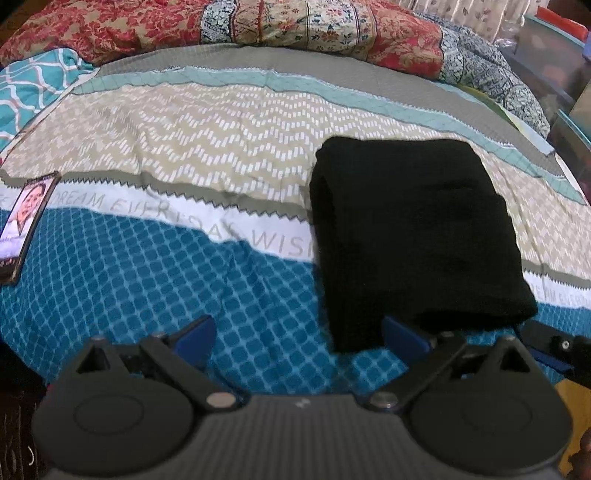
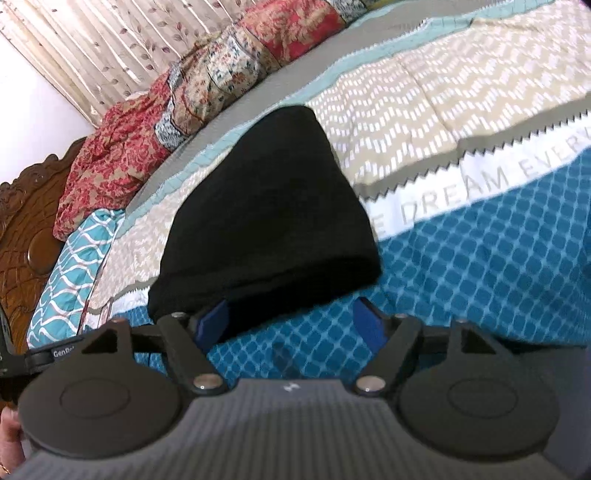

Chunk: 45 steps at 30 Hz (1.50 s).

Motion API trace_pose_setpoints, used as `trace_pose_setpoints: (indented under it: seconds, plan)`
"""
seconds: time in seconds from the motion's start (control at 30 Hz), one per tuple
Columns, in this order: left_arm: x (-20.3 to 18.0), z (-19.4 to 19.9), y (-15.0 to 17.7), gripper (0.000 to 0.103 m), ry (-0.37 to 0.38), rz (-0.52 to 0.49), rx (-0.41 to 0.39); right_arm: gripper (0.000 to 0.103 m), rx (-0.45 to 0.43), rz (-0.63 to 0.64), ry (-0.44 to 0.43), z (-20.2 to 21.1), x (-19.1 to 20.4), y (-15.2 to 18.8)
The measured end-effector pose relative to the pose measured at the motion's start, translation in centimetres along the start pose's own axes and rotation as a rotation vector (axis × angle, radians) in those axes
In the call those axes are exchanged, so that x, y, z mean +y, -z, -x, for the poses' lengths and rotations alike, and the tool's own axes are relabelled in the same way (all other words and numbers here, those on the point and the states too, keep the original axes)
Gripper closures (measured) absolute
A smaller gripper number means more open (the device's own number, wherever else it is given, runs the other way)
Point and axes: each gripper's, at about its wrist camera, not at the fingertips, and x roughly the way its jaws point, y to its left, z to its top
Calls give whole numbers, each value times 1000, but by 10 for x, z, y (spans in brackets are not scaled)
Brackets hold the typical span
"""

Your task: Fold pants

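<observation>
The pants [image 1: 413,236] are matt black knit cloth. The bedspread [image 1: 147,273] is printed, quilted cotton-like cloth, the floral quilt [image 1: 258,26] at its far edge likewise. The headboard [image 2: 26,229] is carved, glossy wood. The phone [image 1: 26,218] at the left edge has a glossy screen.

Soft, even indoor light; the curtain [image 2: 92,44] glows brightest, backlit. Fisheye distortion bows the bedspread [image 1: 147,280] stripes and darkens the frame corners. Both views are slightly soft; the black pants [image 1: 410,236] show almost no fold detail. Faint shadows lie beneath their near edge.
</observation>
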Motion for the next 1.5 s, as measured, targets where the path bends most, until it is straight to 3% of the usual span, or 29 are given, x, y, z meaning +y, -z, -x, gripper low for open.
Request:
trace_pose_setpoints:
  seconds: [0.2, 0.73, 1.17, 1.5]
  plan:
    - [-3, 3, 18, 4, -8, -25, 13, 25, 47, 28, -9, -3, 11, 15]
    - [-17, 22, 48, 4, -28, -74, -27, 24, -3, 15, -17, 21, 12, 31]
    - [-23, 39, 67, 3, 29, -82, -70, 24, -16, -32, 9, 34, 6, 42]
    - [-28, 78, 84, 0, 86, -125, -235, 16, -164, 181, 64, 55, 50, 57]
